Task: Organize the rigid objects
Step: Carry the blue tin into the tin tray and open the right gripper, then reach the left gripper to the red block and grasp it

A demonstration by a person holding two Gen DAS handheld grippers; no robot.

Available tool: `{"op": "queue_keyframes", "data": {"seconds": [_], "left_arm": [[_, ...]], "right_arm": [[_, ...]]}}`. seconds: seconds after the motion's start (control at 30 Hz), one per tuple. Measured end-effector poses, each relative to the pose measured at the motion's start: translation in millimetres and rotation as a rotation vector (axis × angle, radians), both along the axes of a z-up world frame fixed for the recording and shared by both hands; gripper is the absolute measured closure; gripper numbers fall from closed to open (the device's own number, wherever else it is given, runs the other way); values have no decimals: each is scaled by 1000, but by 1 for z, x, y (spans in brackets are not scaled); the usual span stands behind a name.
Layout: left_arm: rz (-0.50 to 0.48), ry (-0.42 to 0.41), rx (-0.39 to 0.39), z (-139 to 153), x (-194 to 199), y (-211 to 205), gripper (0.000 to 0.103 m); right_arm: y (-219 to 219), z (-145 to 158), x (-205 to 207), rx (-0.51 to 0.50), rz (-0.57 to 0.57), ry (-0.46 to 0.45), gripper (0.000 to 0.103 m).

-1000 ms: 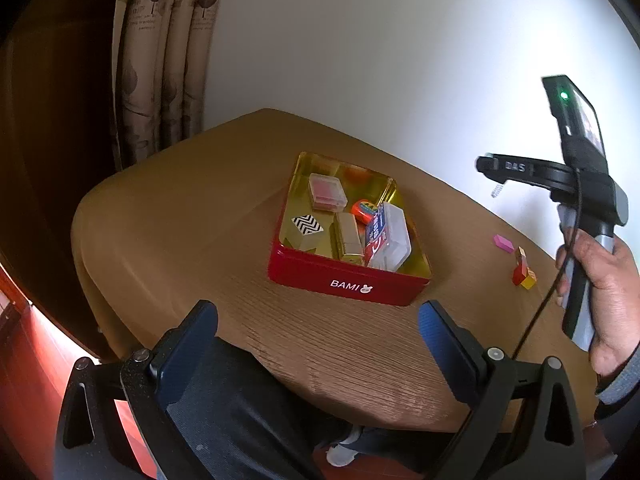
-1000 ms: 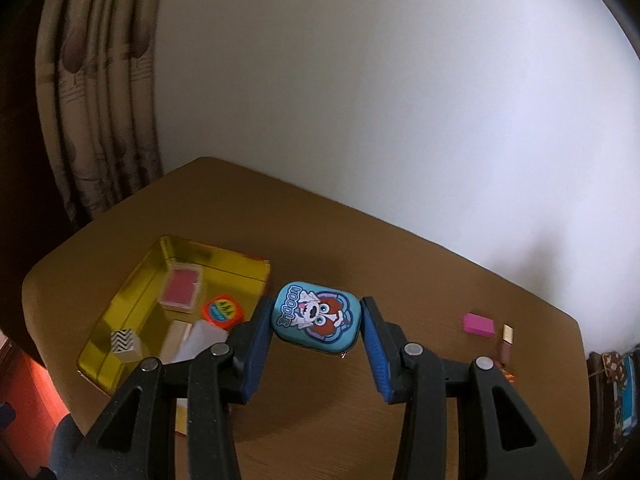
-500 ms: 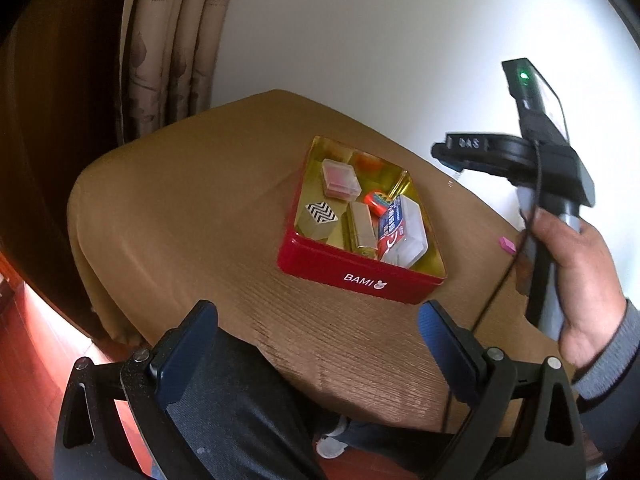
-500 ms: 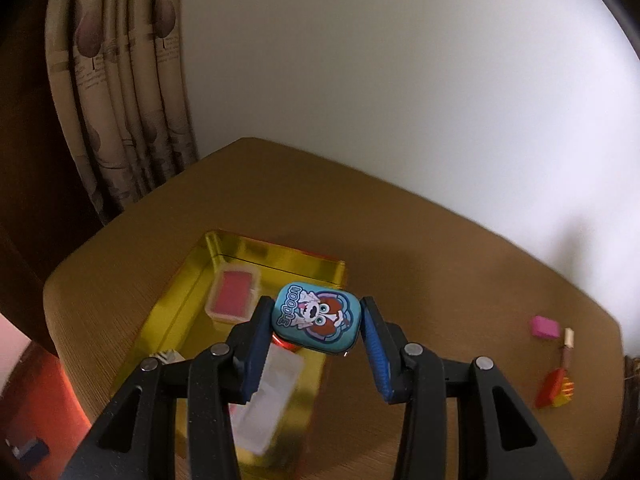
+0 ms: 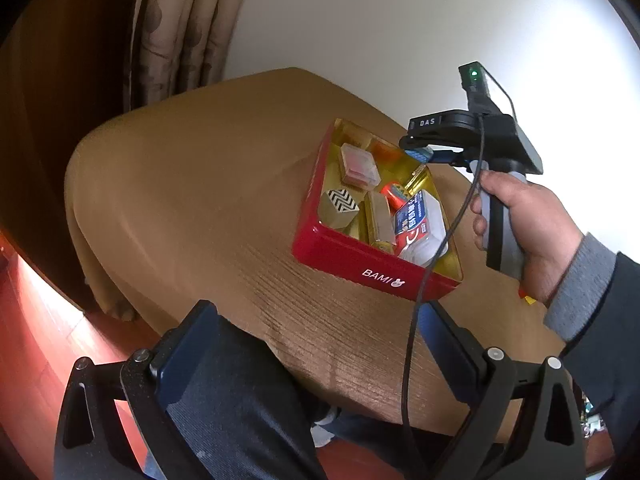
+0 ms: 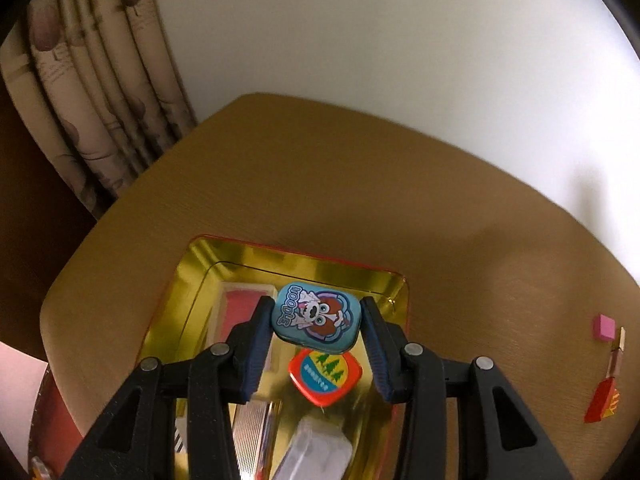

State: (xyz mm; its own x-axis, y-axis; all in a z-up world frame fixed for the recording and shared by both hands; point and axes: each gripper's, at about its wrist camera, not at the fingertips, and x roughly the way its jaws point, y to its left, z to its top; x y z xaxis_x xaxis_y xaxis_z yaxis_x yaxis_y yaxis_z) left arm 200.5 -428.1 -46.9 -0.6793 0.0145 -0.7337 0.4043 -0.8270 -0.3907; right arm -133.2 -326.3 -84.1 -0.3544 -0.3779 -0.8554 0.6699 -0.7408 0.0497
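Observation:
My right gripper (image 6: 316,330) is shut on a small blue tin with a cartoon dog (image 6: 316,316) and holds it above the far end of the red tin box with a gold inside (image 6: 192,280). In the left wrist view the box (image 5: 360,256) stands at mid-table, and a hand holds the right gripper (image 5: 424,152) over its far right corner. Inside lie a pink case (image 5: 358,162), a zigzag block (image 5: 340,204), a gold bar (image 5: 378,216), a red-orange badge (image 6: 324,376) and a clear box (image 5: 422,228). My left gripper (image 5: 316,344) stands open at the table's near edge, nothing between its fingers.
On the table to the right lie a pink block (image 6: 604,326), a thin pink-and-cream stick (image 6: 616,352) and a red-yellow piece (image 6: 602,400). Curtains (image 6: 100,92) hang at the left and a white wall behind. A person's dark trouser leg (image 5: 240,400) shows under the left gripper.
The right gripper has carried the blue tin leftward and down, from beside the box to over its far end. The left view has shifted slightly.

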Motion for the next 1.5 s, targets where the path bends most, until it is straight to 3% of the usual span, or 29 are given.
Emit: {"op": "queue_keyframes", "data": {"seconds": [0.27,0.53,0.63,0.77,0.9,1.03,1.1,1.13,1.27,1.4,1.5], "left_arm": [[3,-21,30,-6,-3,-4,4],[8,-34,40,-9,-7,-4,4],[2,-39,34,-10,-8,-2,4],[-15,-42,11,-9,-10,4,4],[-27,-30,-24,-5,-9,9,4],[-51,-3,-69,2,-9,16,4],[-70,26,-97,7,-8,23,4],[-87,58,-122,12,-7,30,4],[-172,105,-228,13,-18,63,4],[-330,78,-262,7,-57,117,4],[-468,101,-316,12,-100,173,4]], "right_arm": [[-23,-32,-17,89,4,-71,59],[-30,-49,-25,112,-1,-111,59],[-31,-54,-30,113,-12,-155,54],[-23,-53,-30,57,-24,-199,51],[5,-21,-14,-93,15,-171,51],[80,20,18,-253,9,-73,48],[130,27,30,-291,-51,-30,39],[154,27,33,-285,-69,-8,33],[278,11,46,-170,-213,105,33],[408,-15,68,-150,-416,89,33],[465,-29,93,-199,-518,58,33]]}}
